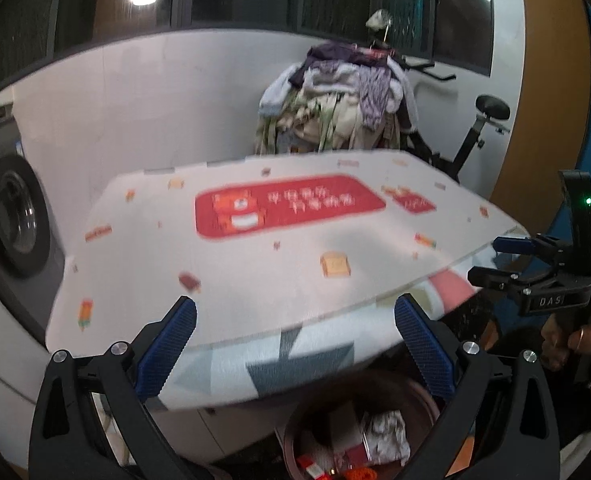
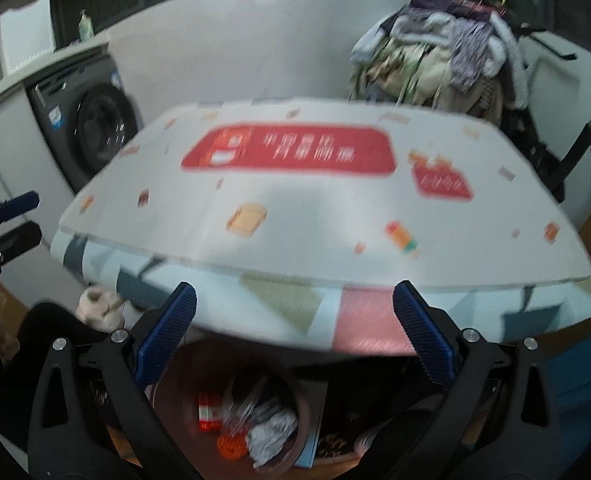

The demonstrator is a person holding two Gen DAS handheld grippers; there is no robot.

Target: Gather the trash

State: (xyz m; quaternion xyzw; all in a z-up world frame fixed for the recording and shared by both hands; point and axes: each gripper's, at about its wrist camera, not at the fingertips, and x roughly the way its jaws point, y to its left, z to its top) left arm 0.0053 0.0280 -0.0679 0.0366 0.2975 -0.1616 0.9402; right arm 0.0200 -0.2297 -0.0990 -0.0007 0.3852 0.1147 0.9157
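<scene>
Both my left tongs (image 1: 295, 344) and right tongs (image 2: 294, 336) gape open, holding nothing. The trash (image 2: 271, 430) sits in the brown bin (image 2: 175, 392) at bottom centre, below the surface (image 2: 315, 208).

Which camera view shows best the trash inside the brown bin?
The right wrist view: the brown bin is open from above, with crumpled paper and a red package visible. In the left wrist view, its lower part is cut off by the frame edge.
</scene>
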